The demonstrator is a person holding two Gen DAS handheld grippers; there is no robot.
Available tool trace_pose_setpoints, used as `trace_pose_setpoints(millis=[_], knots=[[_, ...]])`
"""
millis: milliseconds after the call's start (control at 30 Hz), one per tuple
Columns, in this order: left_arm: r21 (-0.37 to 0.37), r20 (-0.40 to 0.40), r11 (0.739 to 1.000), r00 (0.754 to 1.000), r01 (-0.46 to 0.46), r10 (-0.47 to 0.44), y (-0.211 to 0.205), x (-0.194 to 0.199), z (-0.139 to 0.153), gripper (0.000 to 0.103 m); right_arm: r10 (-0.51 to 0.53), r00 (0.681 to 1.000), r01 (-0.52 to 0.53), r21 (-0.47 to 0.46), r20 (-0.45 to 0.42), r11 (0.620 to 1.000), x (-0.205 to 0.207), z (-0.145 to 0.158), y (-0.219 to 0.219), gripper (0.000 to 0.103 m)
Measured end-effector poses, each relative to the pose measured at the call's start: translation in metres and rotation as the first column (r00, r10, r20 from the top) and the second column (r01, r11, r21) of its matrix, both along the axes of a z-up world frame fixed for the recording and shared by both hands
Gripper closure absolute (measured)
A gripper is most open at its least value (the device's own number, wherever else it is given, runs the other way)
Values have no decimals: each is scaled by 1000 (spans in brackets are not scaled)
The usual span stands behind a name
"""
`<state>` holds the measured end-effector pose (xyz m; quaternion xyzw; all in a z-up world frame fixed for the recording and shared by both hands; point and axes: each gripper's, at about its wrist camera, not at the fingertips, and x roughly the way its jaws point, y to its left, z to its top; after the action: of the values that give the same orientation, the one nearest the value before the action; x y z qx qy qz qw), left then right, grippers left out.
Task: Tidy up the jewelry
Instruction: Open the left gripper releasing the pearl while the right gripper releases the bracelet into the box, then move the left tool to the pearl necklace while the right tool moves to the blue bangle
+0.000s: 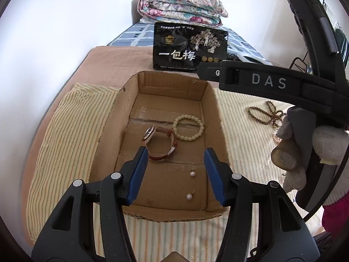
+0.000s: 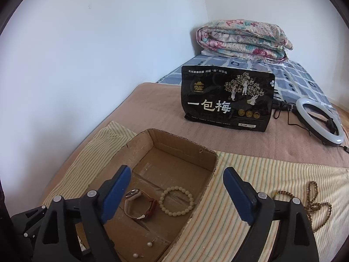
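Observation:
An open cardboard box point(image 1: 128, 109) point(image 2: 141, 150) lies on a striped cloth. In it are a brown-strapped watch point(image 1: 160, 144) point(image 2: 139, 205), a cream bead bracelet point(image 1: 188, 127) point(image 2: 176, 200) and two pearl earrings point(image 1: 192, 174) point(image 1: 189, 196) point(image 2: 149, 244) point(image 2: 135, 255). My left gripper point(image 1: 175, 166) hangs open over the box's near end, nothing between its blue pads. My right gripper point(image 2: 176, 187) stands wide open above the box's right wall, empty. A brown bead necklace point(image 1: 268, 114) point(image 2: 314, 205) lies on the cloth right of the box.
A black snack bag point(image 1: 189, 48) point(image 2: 226, 100) stands behind the box. A ring light point(image 2: 320, 122) lies to its right, a folded floral quilt point(image 1: 181, 8) point(image 2: 242, 41) at the back by the wall. A gloved hand point(image 1: 305, 155) holds the right gripper's body point(image 1: 268, 83).

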<state>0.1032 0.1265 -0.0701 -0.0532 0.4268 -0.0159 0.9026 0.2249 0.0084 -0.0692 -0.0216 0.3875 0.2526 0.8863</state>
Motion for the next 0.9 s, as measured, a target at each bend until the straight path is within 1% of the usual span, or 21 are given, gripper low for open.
trace_pose_setpoints(millis=[133,167,233,400,533,700,800,900], knots=[[3,15,1000,1000,20,-20,-10,0,5,48,-30,1000,30,13,5,999,1,6,-14,12],[3,20,1000,999,26,-26,-14,0,6,48,-37,999,37,16,7,999,1,8,-18,8],[-1,23,999,999,32,-32,-18,0,8,48,-52,998,51,23,22,998,-1,12,-26,4],[-12,31,999,998,53,-53,-31,2,12,48,-80,996,79,22,46,997,-6,23,-47,4],[-8,32,997,996,78,-78,-44,2,13,48,-109,992,108,21,66,994,-13,31,-66,0],[-2,36,995,994,104,-103,-59,4,13,48,-143,983,146,-13,112,989,-24,42,-90,0],[-9,39,992,992,123,-122,-69,7,12,48,-177,970,187,-48,167,981,-35,49,-108,0],[-19,56,990,989,142,-140,-78,8,10,48,-207,958,219,-40,198,975,-44,54,-128,0]])
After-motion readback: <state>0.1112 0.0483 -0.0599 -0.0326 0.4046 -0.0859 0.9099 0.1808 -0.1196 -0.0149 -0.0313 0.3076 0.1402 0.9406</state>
